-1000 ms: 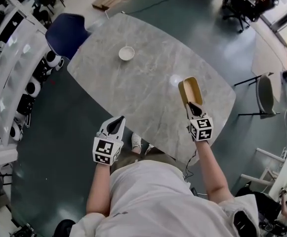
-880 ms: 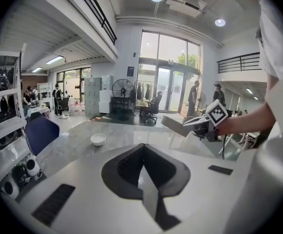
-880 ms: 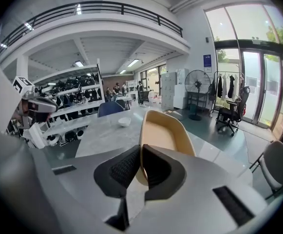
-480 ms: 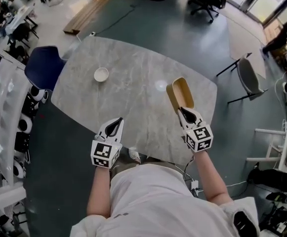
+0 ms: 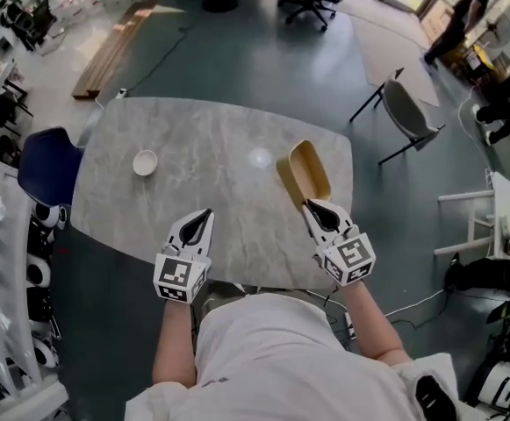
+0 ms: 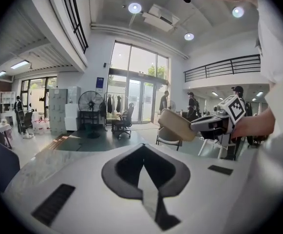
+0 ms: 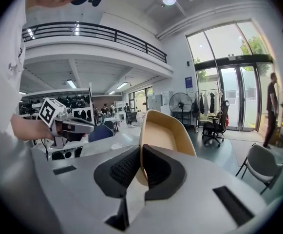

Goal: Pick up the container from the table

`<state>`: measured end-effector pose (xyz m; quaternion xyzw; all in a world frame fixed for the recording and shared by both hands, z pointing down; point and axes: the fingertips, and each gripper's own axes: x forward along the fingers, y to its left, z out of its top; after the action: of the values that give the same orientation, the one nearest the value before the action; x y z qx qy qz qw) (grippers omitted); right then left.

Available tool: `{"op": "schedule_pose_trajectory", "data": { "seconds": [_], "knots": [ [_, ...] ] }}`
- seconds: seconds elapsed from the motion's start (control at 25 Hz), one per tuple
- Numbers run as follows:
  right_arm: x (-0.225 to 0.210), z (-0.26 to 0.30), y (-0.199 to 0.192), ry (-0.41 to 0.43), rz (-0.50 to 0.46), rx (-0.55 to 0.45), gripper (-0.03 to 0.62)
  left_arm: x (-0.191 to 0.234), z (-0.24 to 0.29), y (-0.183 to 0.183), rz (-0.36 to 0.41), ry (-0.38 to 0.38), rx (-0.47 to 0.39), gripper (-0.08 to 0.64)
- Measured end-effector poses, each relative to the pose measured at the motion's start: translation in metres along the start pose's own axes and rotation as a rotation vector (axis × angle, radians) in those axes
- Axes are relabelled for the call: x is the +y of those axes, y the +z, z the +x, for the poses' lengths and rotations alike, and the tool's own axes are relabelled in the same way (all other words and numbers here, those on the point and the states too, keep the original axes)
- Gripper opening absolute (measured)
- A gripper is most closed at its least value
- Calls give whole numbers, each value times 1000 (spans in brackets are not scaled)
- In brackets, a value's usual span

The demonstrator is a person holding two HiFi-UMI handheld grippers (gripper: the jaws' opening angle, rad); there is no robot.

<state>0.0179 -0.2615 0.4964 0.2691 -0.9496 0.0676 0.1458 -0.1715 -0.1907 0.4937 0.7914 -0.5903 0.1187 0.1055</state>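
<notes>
Over the near right part of the desk [image 5: 193, 139], the container [image 5: 304, 172] hangs clear of the surface. Its near wall is clenched between the ribbed black pads of the right tongs [image 5: 319, 210], one pad inside and one outside. The lift therefore appears done, with nothing evident left but holding. Container: tan, smooth, matte; an oblong shallow tray with rounded ends and a thin raised rim. Left tongs [image 5: 197, 223]: jaws together on nothing, well apart from the container. Desk: grey, veined like stone, with rounded corners. A small round white bowl [image 5: 145, 161] rests on it at the left.
</notes>
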Motion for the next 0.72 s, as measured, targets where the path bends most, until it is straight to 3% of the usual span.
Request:
{"op": "schedule_pose_trajectory", "data": {
  "seconds": [0.72],
  "knots": [
    [4,-66,14,-142,-43,-101,29,-44,33,45,74,-187,-107,2]
  ]
}}
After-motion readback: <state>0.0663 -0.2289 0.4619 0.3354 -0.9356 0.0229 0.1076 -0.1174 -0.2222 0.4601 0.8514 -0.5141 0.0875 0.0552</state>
